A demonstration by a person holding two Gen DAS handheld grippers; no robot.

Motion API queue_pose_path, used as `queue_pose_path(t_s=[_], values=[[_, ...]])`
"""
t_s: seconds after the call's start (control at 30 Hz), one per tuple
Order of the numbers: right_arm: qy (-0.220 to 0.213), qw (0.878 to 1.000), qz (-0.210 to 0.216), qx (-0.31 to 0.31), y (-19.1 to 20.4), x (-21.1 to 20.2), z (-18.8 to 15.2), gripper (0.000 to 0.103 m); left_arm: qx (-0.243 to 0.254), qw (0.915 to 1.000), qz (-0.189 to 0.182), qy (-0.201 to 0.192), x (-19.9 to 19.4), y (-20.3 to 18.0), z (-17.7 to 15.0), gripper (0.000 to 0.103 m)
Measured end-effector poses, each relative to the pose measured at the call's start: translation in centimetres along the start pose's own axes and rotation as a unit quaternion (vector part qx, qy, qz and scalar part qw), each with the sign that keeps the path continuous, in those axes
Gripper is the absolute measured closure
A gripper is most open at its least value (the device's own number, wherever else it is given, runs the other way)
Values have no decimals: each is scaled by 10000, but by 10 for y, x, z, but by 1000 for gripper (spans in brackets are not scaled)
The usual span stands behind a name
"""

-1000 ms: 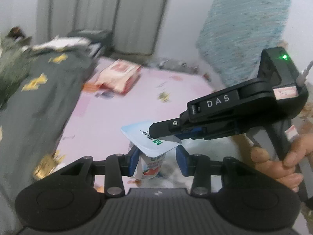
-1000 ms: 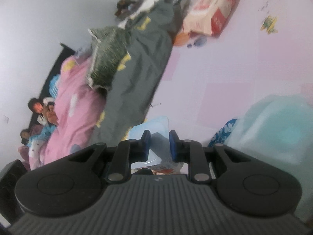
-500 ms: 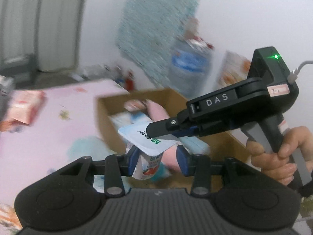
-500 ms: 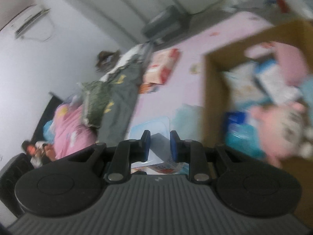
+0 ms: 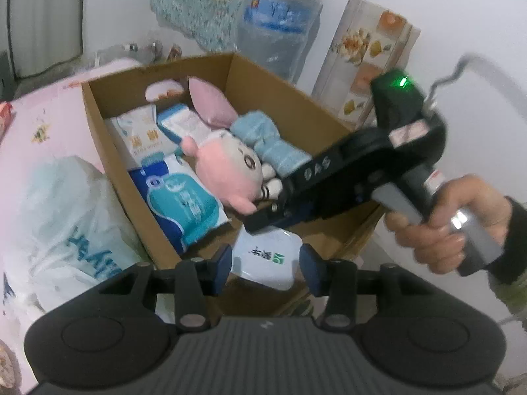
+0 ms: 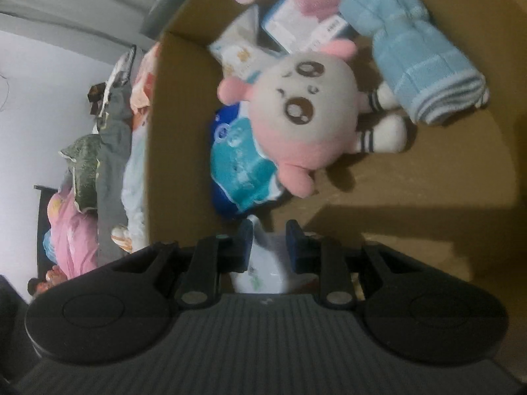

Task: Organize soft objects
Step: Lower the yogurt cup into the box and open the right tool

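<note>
One box (image 5: 158, 177) — plush (image 5: 227, 168), towel (image 5: 270, 141), packs (image 5: 184, 204).

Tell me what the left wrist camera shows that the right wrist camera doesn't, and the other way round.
Only the left wrist view shows the right gripper from outside, with the hand on its handle, the big water bottle by the wall and the white plastic bag beside the box. Its own left gripper is opening, pads clear of the pouch.

Only the right wrist view shows the bedding pile along the far wall.

Both show the cardboard box, the pink plush toy, the blue towel, the blue tissue pack and the white pouch, pinched by the right gripper.
</note>
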State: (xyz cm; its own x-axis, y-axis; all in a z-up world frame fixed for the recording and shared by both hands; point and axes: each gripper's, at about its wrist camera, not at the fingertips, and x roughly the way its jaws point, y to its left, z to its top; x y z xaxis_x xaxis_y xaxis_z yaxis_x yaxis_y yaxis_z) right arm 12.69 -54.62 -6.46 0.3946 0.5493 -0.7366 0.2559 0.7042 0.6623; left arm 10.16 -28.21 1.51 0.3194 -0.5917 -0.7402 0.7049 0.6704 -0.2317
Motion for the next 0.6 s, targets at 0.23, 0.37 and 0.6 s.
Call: queue_pose_path(t_s=[0.23,0.37,0.6], values=[[64,10000,-15,-21,2,6,-5,80,-112,9979,290,-565,-47,18,-8,52],[-55,9999,-78,76,3,-1,-3,80,-325,9936,663,-850,-76,43,-24,50],[284,9993,-235,87,9,1,-9,74,-881,9824,1279,-1038,-114,91,-64,50]])
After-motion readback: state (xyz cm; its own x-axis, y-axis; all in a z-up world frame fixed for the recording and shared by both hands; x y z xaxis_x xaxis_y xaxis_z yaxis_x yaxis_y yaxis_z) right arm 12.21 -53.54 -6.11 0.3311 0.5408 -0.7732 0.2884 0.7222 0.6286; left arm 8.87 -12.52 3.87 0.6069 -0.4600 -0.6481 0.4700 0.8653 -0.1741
